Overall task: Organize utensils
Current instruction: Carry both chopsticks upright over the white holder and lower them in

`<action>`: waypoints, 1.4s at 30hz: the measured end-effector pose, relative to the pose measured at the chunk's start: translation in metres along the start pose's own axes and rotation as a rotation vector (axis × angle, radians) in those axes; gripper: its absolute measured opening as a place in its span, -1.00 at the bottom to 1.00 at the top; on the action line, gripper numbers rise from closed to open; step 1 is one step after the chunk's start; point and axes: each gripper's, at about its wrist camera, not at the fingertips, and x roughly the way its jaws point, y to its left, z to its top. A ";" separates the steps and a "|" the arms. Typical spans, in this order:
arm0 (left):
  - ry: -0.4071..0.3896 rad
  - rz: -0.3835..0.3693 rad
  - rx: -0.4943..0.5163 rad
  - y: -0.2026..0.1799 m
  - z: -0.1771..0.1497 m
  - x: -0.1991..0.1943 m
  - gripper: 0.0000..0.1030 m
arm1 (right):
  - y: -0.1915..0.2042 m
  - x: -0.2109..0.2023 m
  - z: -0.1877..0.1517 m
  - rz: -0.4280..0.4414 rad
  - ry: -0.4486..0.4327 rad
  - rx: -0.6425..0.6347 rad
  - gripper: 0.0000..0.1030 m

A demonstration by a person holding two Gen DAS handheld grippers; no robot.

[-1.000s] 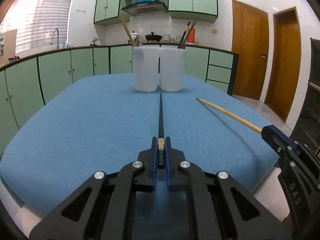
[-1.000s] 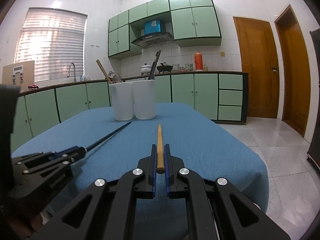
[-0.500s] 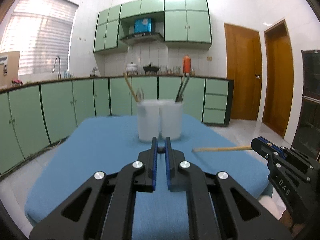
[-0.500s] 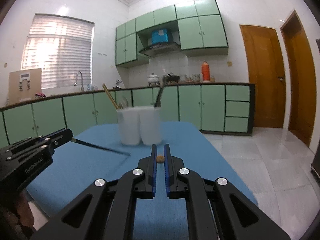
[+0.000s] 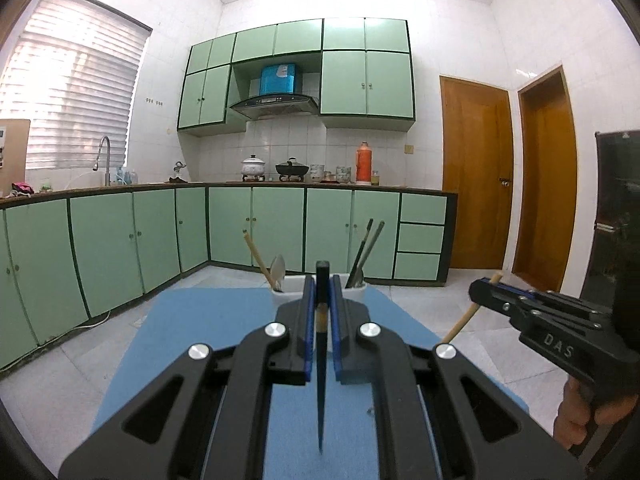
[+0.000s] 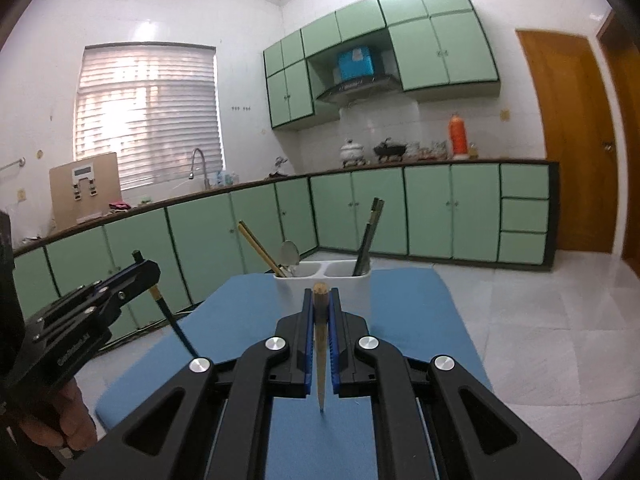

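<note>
Black right claw (image 5: 486, 286) reads "DAS", gripping wooden chopstick (image 5: 466, 317).

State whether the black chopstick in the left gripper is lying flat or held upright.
Upright. The black chopstick stands between the left gripper's blue pads, tip down above the blue tablecloth.

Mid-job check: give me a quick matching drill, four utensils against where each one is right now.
Things:
1. black chopstick
2. wooden chopstick
3. spoon
4. dark chopstick pair

Places:
A. right compartment of the white holder
B. clamped in the right hand-held gripper
C. left compartment of the white holder
D. clamped in the left hand-held gripper

Pairs: 1-D, 2-B, 3-C, 4-A
</note>
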 end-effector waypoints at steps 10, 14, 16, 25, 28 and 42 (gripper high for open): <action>-0.035 -0.023 -0.005 0.008 0.030 0.012 -0.88 | 0.002 0.020 0.047 0.024 0.025 -0.032 -0.87; -0.059 -0.025 0.003 0.009 0.043 0.020 -0.88 | 0.008 0.023 0.068 0.039 0.009 -0.054 -0.87; -0.069 -0.029 0.000 0.010 0.052 0.026 -0.88 | 0.011 0.024 0.080 0.044 0.003 -0.067 -0.87; -0.160 -0.034 0.024 0.000 0.101 0.053 -0.88 | 0.016 0.041 0.137 0.051 -0.027 -0.071 -0.87; -0.195 -0.037 0.016 -0.003 0.116 0.067 -0.88 | 0.015 0.050 0.154 0.035 -0.038 -0.076 -0.87; -0.198 -0.003 0.003 -0.004 0.134 0.143 -0.88 | -0.009 0.108 0.178 -0.023 -0.032 -0.044 -0.87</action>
